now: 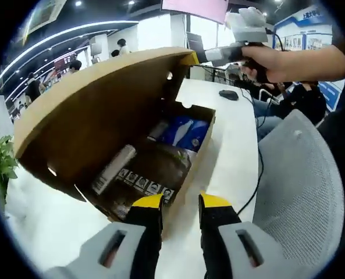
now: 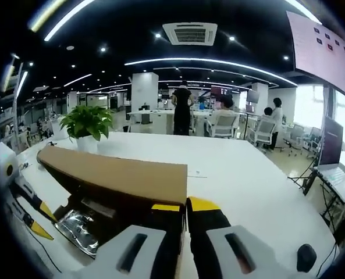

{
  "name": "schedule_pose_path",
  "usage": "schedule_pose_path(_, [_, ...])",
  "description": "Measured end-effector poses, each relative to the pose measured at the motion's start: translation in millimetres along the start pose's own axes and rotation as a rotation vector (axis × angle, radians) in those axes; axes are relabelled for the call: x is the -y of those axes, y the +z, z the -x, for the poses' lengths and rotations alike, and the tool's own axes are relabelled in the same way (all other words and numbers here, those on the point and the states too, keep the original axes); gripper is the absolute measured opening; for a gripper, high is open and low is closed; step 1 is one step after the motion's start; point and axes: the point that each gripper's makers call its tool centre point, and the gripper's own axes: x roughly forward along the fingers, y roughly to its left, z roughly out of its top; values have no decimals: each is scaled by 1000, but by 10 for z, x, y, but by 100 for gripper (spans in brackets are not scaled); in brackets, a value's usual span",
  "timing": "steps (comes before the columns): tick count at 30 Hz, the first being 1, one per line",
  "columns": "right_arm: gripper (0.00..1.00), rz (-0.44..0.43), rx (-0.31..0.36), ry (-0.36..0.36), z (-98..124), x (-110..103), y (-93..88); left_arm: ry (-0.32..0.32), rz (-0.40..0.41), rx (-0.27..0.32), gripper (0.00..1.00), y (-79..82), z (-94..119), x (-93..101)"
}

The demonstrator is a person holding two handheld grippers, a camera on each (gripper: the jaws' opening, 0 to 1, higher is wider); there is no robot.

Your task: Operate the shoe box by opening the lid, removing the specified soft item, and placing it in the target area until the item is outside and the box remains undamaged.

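Note:
The brown cardboard shoe box (image 1: pixel 198 168) lies on the white table with its lid (image 1: pixel 96 110) swung up. Inside I see a blue soft item (image 1: pixel 184 132), a silvery roll (image 1: pixel 114 168) and dark printed paper (image 1: pixel 155 171). My right gripper (image 1: pixel 193 57), held in a person's hand, is shut on the lid's free corner. In the right gripper view its jaws (image 2: pixel 185 206) pinch the lid (image 2: pixel 120 171) edge, and a shiny wrapped item (image 2: pixel 79 228) shows below. My left gripper (image 1: pixel 182 203) hangs open above the box's near corner, holding nothing, and appears at the left (image 2: pixel 41 222).
A grey mesh chair (image 1: pixel 300 186) stands close beside the table (image 1: pixel 233 145). A mouse (image 1: pixel 228 95) and cable lie further along. Potted plants (image 2: pixel 88 122) (image 1: pixel 0 160) sit on the table (image 2: pixel 248 186); a laptop (image 2: pixel 335 168) and mouse (image 2: pixel 306 257) are at right. People stand beyond.

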Motion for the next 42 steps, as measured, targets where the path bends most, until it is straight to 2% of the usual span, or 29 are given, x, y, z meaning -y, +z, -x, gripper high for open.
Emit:
schedule_pose_path(2, [0,-1,0,-1,4,0,-8,-3,-74,-48,22,-67,-42,-15])
schedule_pose_path(4, [0,-4,-1,-1,9,-3,-7,9,-105,-69,22,-97,-68,-43])
schedule_pose_path(8, [0,4,-1,-3,8,3,-12,-49,-144,-131,22,-195,-138,43])
schedule_pose_path(10, [0,8,-2,-6,5,7,-16,-38,-146,-116,22,-173,-155,-7])
schedule_pose_path(12, [0,10,0,-8,2,8,-17,-60,-91,-122,22,-185,-175,-28])
schedule_pose_path(18, [0,19,-5,-6,-7,-3,-28,-89,-135,-179,21,-236,-243,-35])
schedule_pose_path(24, [0,21,-14,-6,-25,-10,-60,-111,-132,-204,19,-273,-296,-37])
schedule_pose_path(27, [0,24,-15,-9,-40,-11,-61,-116,-165,-214,19,-299,-343,-15])
schedule_pose_path(33, [1,20,-13,-6,-62,-13,-31,-113,-132,-216,15,-314,-392,-32])
schedule_pose_path(34, [2,21,-12,-6,-65,-14,-27,-111,-139,-215,15,-325,-405,-16])
schedule_pose_path(35, [2,22,-11,-6,-68,-14,-23,-109,-211,-211,15,-328,-419,-27])
schedule_pose_path(40, [3,28,-14,-2,-87,-19,-27,-99,-206,-229,15,-353,-465,-16])
schedule_pose_path(42, [3,28,-14,-2,-89,-20,-31,-102,-244,-239,15,-381,-495,-1])
